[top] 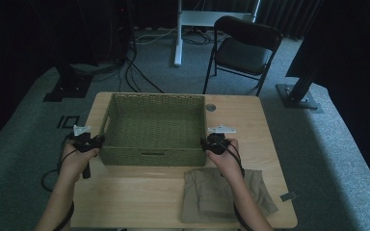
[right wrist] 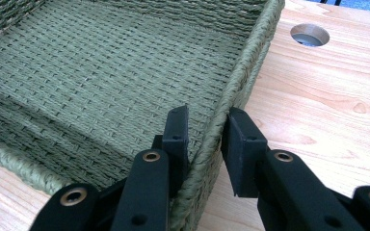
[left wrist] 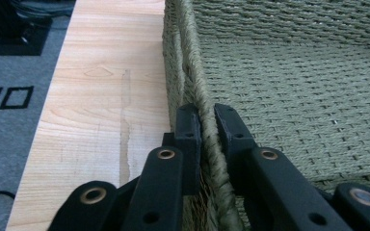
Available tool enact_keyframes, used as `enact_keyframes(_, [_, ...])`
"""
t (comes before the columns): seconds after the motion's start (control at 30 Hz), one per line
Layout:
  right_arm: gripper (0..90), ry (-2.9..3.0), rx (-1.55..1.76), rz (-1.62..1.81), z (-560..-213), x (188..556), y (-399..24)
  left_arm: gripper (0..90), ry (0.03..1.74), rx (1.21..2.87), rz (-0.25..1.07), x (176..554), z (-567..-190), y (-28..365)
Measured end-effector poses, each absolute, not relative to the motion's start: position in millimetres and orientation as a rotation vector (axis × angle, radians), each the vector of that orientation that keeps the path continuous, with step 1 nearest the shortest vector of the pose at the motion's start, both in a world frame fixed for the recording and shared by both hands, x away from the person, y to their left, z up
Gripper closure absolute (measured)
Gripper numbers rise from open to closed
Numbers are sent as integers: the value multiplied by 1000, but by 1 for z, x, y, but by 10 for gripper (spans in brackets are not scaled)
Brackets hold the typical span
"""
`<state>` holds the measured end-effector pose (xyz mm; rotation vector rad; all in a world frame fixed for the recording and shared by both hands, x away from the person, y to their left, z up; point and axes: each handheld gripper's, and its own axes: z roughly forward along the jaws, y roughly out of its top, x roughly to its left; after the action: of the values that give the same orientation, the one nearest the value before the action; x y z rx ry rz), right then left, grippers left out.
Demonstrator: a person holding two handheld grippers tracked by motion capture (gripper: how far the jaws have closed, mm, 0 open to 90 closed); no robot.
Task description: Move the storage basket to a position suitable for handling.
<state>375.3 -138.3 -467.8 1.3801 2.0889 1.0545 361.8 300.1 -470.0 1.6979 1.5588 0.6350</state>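
The left claw [left wrist: 207,120] is gripping the left rim of the green rectangular woven basket [left wrist: 289,91], with one jaw outside the wall and one inside, both pressing on the braided edge. The right claw [right wrist: 204,127] is closing on the right rim of the same basket in the same way. The basket is sitting between both claws on the light wooden table [top: 250,125]. A folded beige cloth [top: 212,192] is lying just behind the right claw, under the person's forearm.
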Motion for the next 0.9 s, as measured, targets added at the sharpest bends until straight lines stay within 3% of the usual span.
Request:
enact_keyframes(0.13, [685,2088,1395,1074,-467,376,-140,699,1542,1665,618,362,-463,307])
enact_keyframes(0.27, [584,2059,1409,1128,-460,378,-144,564,1530,1622,661,366,-450,315])
enact_keyframes(0.43, [501,1993,1416,1164,-448,389,-142,472,1500,1591,675,382,-441,315])
enact_keyframes(0.67, [470,1948,1432,1148,-442,411,-133,444,1503,1612,695,399,-445,309])
enact_keyframes(0.9, [485,1881,1504,1107,-461,434,-124,441,1498,1676,723,415,-464,302])
